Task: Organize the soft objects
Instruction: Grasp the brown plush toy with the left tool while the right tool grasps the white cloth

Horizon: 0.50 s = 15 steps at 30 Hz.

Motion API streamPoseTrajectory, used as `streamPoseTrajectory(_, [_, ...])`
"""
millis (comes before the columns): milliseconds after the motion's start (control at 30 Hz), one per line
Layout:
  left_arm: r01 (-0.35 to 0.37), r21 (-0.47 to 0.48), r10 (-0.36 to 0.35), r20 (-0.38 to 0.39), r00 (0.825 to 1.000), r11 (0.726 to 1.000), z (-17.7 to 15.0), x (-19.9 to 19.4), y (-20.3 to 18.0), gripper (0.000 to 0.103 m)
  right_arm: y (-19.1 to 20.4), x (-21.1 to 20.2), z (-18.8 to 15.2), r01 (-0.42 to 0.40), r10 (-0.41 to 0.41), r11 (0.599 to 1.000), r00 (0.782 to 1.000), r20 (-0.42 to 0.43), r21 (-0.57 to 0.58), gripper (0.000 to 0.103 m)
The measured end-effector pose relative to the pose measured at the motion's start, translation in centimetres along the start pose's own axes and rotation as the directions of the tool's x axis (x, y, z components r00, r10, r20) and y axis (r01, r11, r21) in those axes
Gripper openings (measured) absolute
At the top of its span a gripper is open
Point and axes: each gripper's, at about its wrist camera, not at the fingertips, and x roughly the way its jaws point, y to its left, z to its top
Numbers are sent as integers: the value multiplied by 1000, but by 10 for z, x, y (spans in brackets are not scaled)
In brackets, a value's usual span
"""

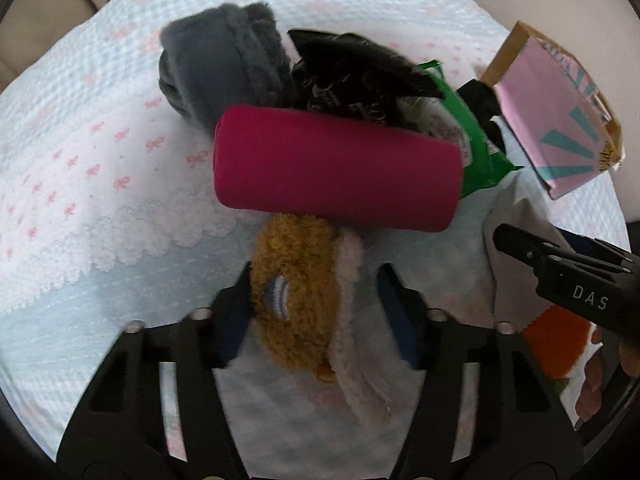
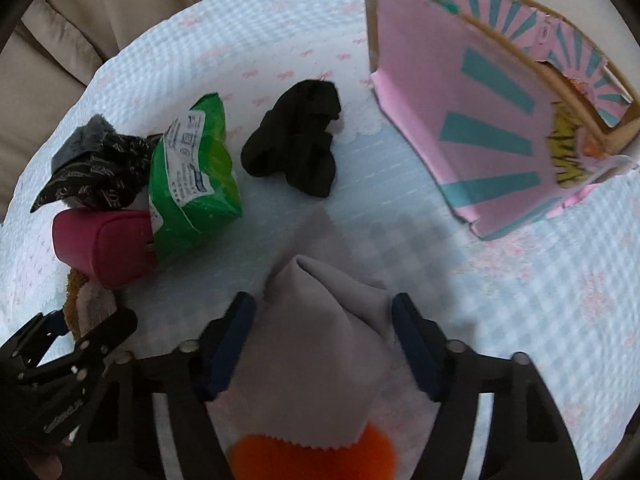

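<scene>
A: Left claw?
B: Spread wide around brown plush slipper, pads apart from its sides. Magenta roll just ahead, grey fleece bundle ahead-left, black printed pouch and green wipes pack ahead-right.
A: Right claw?
B: Wide too, grey cloth between pads, grip unclear. Orange fabric under it, near the camera. Black sock bundle ahead, pink-teal box ahead-right. All on blue checked bedspread.
</scene>
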Motion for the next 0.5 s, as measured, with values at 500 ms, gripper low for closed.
streamPoseTrajectory(500, [-17,-20,17,-4,1000,1000,3,-2,-1,33,4,10,7,-21,21,1000,1000,-20,-4,15])
